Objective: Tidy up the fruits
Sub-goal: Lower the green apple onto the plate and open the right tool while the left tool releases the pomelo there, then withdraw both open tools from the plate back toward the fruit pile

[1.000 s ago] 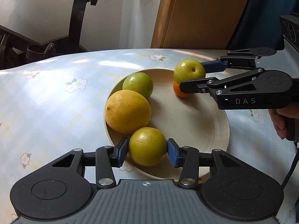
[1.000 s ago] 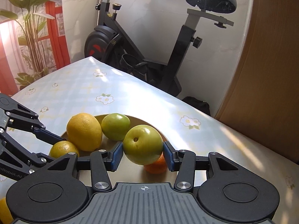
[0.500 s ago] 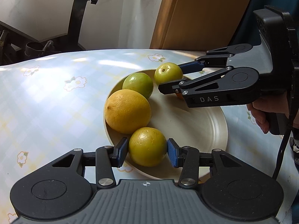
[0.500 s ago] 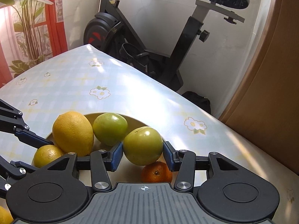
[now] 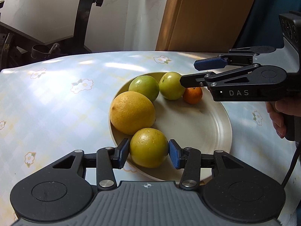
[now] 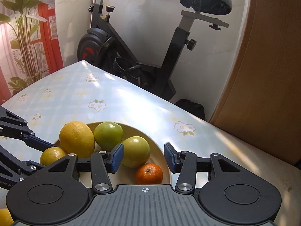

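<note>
A cream plate (image 5: 207, 131) holds a large yellow citrus (image 5: 131, 113), a green fruit (image 5: 144, 88), a second green fruit (image 5: 171, 88) and a small orange mandarin (image 5: 192, 95). My left gripper (image 5: 148, 155) is shut on a yellow-green fruit (image 5: 148, 147) at the plate's near rim. My right gripper (image 6: 144, 157) stands open just behind the second green fruit (image 6: 135, 150). That fruit rests on the plate (image 6: 161, 150) beside the mandarin (image 6: 149, 173), with a gap to the right pad. In the left wrist view the right gripper (image 5: 188, 72) hovers at the plate's far right.
The table (image 5: 56, 103) has a pale floral cloth. An exercise bike (image 6: 150, 56) stands behind it, with a wooden panel (image 6: 263, 75) to the right. A person's hand (image 5: 278, 116) grips the right tool's handle. Another yellow fruit (image 6: 4, 216) peeks in at the lower left.
The right gripper brought the green fruit down onto the plate next to the other green fruit, then drew back to the right without it. The left gripper and its fruit stayed put.
</note>
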A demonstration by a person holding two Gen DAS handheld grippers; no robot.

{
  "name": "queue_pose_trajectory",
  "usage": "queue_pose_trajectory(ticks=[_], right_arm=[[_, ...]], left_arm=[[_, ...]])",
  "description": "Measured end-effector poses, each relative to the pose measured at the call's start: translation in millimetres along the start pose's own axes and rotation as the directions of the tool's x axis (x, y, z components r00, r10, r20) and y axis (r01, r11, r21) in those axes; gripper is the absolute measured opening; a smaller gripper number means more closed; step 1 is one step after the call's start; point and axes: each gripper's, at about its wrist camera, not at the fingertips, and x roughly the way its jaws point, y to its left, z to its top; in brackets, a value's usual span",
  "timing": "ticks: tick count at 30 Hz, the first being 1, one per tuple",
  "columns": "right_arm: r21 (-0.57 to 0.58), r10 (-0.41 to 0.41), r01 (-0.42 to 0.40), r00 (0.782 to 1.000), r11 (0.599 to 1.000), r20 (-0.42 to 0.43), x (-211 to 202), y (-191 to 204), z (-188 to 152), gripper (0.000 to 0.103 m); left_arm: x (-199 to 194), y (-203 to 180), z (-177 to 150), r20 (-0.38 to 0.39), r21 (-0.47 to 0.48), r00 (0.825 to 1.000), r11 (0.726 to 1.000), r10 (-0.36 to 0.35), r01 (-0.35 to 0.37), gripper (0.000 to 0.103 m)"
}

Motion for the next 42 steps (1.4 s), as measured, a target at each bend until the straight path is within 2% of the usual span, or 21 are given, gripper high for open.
queue_pose_trajectory(ticks=[9, 20, 28, 42], right_arm=[[0.140, -0.033, 0.027, 0.999, 0.990, 0.038, -42, -17, -30, 0.043], [0.326, -0.041, 0.011, 0.996, 0.945, 0.085, -85, -11, -78, 0.044], [0.342, -0.028, -0.007, 0.995, 0.940, 0.097, -98, 20, -88, 0.044], [0.343, 0.028, -0.044, 0.998, 0.938, 0.053, -108, 59, -102, 0.044]], left_arm=[[-7, -3, -2, 0.008, -0.012, 1.000, 1.000, 0.027, -0.027, 0.050], [-24, 13, -11, 0.037, -0.068, 0.998, 0.996, 0.052, -0.049, 0.052], [-50, 31, -22, 0.076, -0.095, 0.994, 0.993, 0.074, -0.067, 0.052], [-84, 63, -46, 0.092, -0.114, 0.990, 0.989, 0.103, -0.093, 0.052]])
